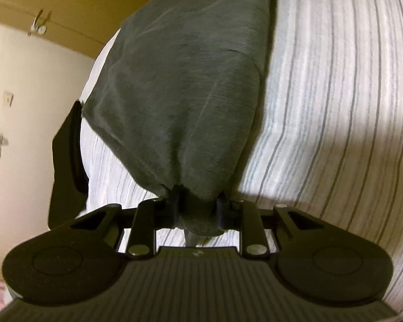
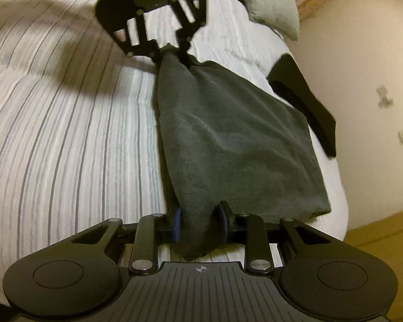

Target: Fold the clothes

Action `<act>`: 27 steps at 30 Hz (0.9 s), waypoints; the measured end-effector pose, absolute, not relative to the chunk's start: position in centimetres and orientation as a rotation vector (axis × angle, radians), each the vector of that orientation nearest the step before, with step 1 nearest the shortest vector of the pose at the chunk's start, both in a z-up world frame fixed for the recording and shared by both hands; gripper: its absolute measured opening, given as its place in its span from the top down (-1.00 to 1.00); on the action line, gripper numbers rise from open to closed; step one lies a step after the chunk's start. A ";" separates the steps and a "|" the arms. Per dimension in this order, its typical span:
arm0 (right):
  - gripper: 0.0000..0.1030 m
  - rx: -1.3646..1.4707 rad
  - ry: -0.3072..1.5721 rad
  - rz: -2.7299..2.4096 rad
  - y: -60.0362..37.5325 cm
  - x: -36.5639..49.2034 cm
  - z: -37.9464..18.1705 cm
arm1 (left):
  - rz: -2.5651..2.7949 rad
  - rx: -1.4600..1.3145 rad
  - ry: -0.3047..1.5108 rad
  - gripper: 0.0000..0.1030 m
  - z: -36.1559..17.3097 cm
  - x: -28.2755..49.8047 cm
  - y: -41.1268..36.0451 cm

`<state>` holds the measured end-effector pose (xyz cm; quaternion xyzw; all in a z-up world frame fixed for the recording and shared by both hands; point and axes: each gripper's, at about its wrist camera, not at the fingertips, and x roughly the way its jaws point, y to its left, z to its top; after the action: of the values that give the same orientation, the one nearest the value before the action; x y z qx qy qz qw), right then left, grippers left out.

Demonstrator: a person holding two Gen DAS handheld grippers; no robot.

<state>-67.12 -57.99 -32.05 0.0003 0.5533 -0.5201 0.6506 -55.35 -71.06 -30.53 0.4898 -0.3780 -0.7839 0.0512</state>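
A dark grey garment (image 2: pixel 228 139) lies stretched over a white bed with grey stripes (image 2: pixel 67 134). My right gripper (image 2: pixel 198 222) is shut on its near corner, the cloth bunched between the blue-padded fingers. At the far end my left gripper (image 2: pixel 172 49) pinches the opposite corner. In the left wrist view the same grey garment (image 1: pixel 180 94) runs away from my left gripper (image 1: pixel 198 212), which is shut on a bunched corner. The cloth hangs slightly lifted between the two grippers, with its far side resting on the bed (image 1: pixel 335 107).
A black garment (image 2: pixel 306 102) hangs over the bed's edge beside the grey one, seen too as a black garment (image 1: pixel 67 161). A light grey-green cloth (image 2: pixel 271 2) lies at the far end of the bed. A cream wall (image 2: pixel 362 80) and wooden wardrobe (image 1: pixel 67 0) border the bed.
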 end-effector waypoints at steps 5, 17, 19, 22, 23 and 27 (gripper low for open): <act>0.47 0.062 1.237 -1.183 -57.5 -67.7 -31.1 | -2.384 1.458 -1.167 0.65 -29.9 -54.2 -70.3; -0.01 -0.009 1.161 -1.127 -58.4 -63.7 -30.3 | -2.383 1.300 -1.534 0.40 -30.6 -53.5 -65.0; 0.58 -0.002 1.185 -1.117 -60.1 -63.6 -31.6 | -2.390 1.340 -1.509 0.61 -31.2 -54.7 -65.2; 0.74 0.018 1.207 -1.097 -60.9 -64.8 -32.5 | -2.394 1.389 -1.320 0.76 -30.6 -55.3 -67.4; 0.74 0.017 1.205 -1.100 -60.7 -65.3 -32.4 | -2.397 1.389 -1.290 0.77 -30.3 -55.1 -67.9; 0.73 0.014 1.197 -1.108 -59.1 -66.3 -31.8 | -2.417 1.385 -1.285 0.77 -29.7 -54.4 -68.7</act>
<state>-66.25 -59.10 -31.81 0.0063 0.5342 -0.4948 0.6855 -54.37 -68.72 -29.65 0.4511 -0.4186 -0.7874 0.0369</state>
